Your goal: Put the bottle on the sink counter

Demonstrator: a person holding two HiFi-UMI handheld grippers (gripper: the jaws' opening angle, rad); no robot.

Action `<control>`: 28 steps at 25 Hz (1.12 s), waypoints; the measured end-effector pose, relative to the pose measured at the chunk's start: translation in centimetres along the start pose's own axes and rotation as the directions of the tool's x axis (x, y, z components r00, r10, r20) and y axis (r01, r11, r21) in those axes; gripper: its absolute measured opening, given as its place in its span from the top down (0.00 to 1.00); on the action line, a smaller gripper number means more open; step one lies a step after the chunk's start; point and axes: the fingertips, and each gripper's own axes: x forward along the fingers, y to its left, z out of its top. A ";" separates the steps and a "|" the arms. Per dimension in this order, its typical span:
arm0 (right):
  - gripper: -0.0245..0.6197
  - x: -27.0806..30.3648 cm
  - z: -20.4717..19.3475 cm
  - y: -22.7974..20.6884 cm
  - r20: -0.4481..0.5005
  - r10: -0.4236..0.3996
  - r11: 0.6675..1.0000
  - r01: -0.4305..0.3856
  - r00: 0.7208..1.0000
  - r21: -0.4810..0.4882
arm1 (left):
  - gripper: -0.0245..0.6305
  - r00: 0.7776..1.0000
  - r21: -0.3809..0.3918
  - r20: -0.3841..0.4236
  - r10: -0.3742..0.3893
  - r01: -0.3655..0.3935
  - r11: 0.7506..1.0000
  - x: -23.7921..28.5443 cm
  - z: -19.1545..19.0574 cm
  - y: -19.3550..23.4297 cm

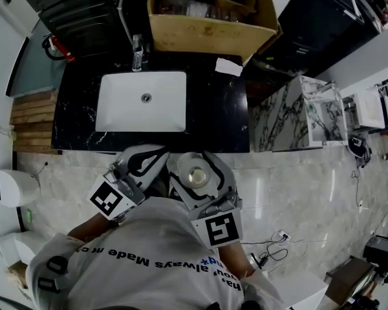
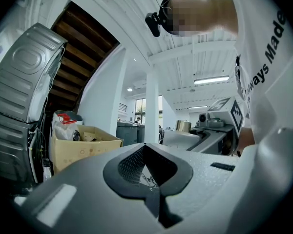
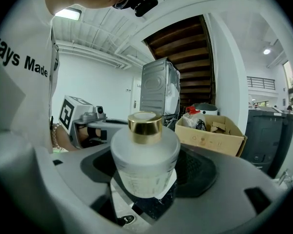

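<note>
A frosted white bottle [image 3: 145, 156] with a gold cap stands upright between the jaws of my right gripper [image 3: 147, 182], which is shut on its body. From the head view the bottle's gold cap [image 1: 196, 175] shows inside the right gripper [image 1: 199, 181], held close to the person's chest in front of the counter. My left gripper [image 1: 142, 163] is just to its left, and in its own view the left gripper [image 2: 149, 179] has its jaws closed together with nothing in them. The black sink counter [image 1: 226, 112] with a white basin [image 1: 142, 101] lies ahead of both grippers.
A faucet [image 1: 138, 53] stands behind the basin, and a white paper [image 1: 229, 66] lies on the counter's back right. Behind it sits an open cardboard box [image 1: 210, 18]. A marble-patterned cabinet [image 1: 296, 116] stands to the counter's right, and wooden slats [image 1: 32, 121] to its left.
</note>
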 end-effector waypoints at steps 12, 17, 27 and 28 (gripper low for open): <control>0.45 12.8 3.3 -3.4 -0.038 0.009 1.000 -0.010 0.999 -0.010 | 0.96 1.000 -0.019 -0.005 0.019 -0.019 1.000 0.0 0.2 13.6; 0.45 17.5 5.0 -4.3 -0.045 0.002 1.000 -0.003 0.999 -0.019 | 0.96 1.000 -0.023 0.001 0.012 -0.012 1.000 -0.2 0.7 18.6; 0.45 23.4 5.4 -5.7 -0.081 0.004 1.000 -0.004 0.997 -0.005 | 0.96 1.000 -0.060 -0.021 0.008 -0.009 0.998 0.4 -0.7 24.3; 0.45 23.7 5.2 -5.9 -0.084 0.007 1.000 -0.007 0.996 -0.004 | 0.96 1.000 -0.062 -0.024 0.008 -0.009 0.998 0.6 -0.8 24.5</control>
